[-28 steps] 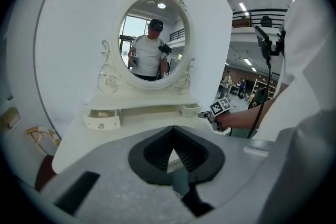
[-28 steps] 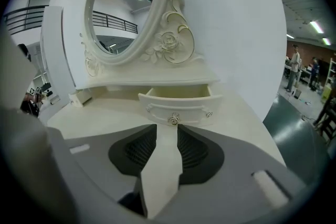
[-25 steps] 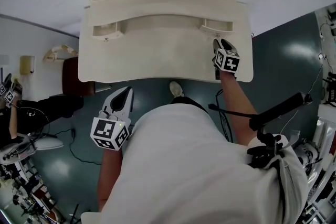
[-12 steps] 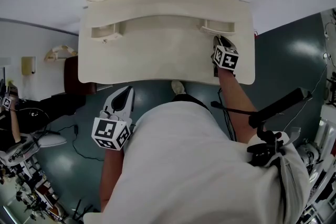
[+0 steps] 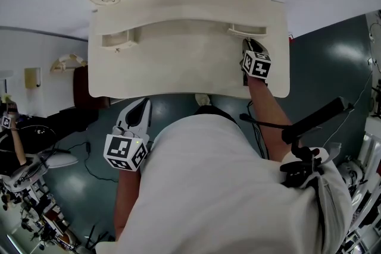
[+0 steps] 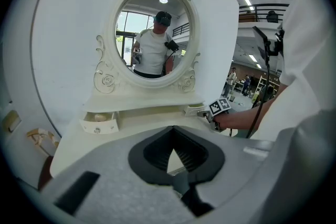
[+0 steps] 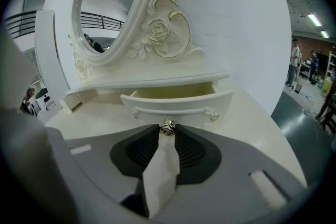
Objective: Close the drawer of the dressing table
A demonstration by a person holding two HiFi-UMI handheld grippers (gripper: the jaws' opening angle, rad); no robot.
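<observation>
The left hand-held gripper (image 5: 141, 105) hangs over the dark floor (image 5: 71, 181), just off the front edge of the desk (image 5: 178, 62) and not touching it. In its own view, the left hand-held gripper (image 6: 173, 131) has its jaws pressed together at the tips with nothing between them, and it looks across the desk top towards the mirror (image 6: 155, 34).

At the back left of the desk, a small left drawer (image 6: 98, 122) stands pulled out, with a pale object inside that is too small to make out. The oval mirror sits in the middle above it, in a carved cream frame, and reflects a person in a white shirt.

At the back right, the right drawer (image 7: 176, 102) is partly open, its front standing clear of the shelf above so that the hollow inside shows. The right hand-held gripper (image 7: 167, 132) is pinching the small metal knob (image 7: 167, 127) in the middle of that drawer's front, one jaw on each side. From above, the right hand-held gripper (image 5: 247, 43) lies over the desk top, pointing at the right drawer (image 5: 247, 30).
</observation>
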